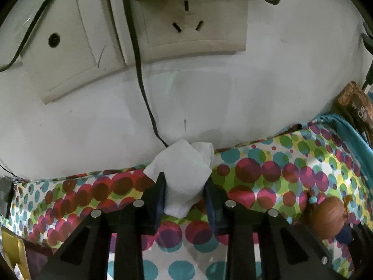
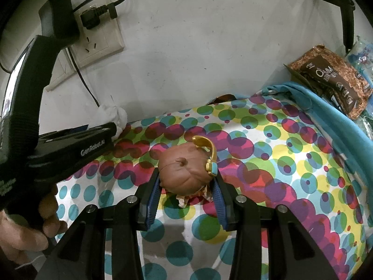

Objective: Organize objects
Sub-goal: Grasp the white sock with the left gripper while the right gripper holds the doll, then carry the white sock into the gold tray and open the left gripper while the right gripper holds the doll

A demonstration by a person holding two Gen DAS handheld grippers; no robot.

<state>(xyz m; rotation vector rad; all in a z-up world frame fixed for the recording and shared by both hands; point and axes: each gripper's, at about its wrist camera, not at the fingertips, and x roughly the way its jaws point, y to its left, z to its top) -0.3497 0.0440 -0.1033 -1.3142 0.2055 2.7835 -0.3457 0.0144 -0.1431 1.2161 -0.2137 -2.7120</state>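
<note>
My left gripper (image 1: 185, 182) is shut on a crumpled white tissue (image 1: 184, 163) and holds it near the white wall at the back edge of the polka-dot cloth (image 1: 268, 170). The tissue also shows in the right wrist view (image 2: 114, 114), beyond the left gripper's body (image 2: 77, 140). My right gripper (image 2: 187, 182) is shut on a brown round toy figure (image 2: 184, 172) with a gold and blue headpiece, standing on the cloth (image 2: 279, 163). The same toy shows at the right of the left wrist view (image 1: 328, 219).
A wall socket (image 1: 193, 23) with a black cable (image 1: 142, 81) running down sits above the tissue. A brown snack packet (image 2: 333, 79) and a teal cloth (image 2: 326, 121) lie at the back right. A gold box corner (image 1: 11, 252) is at the lower left.
</note>
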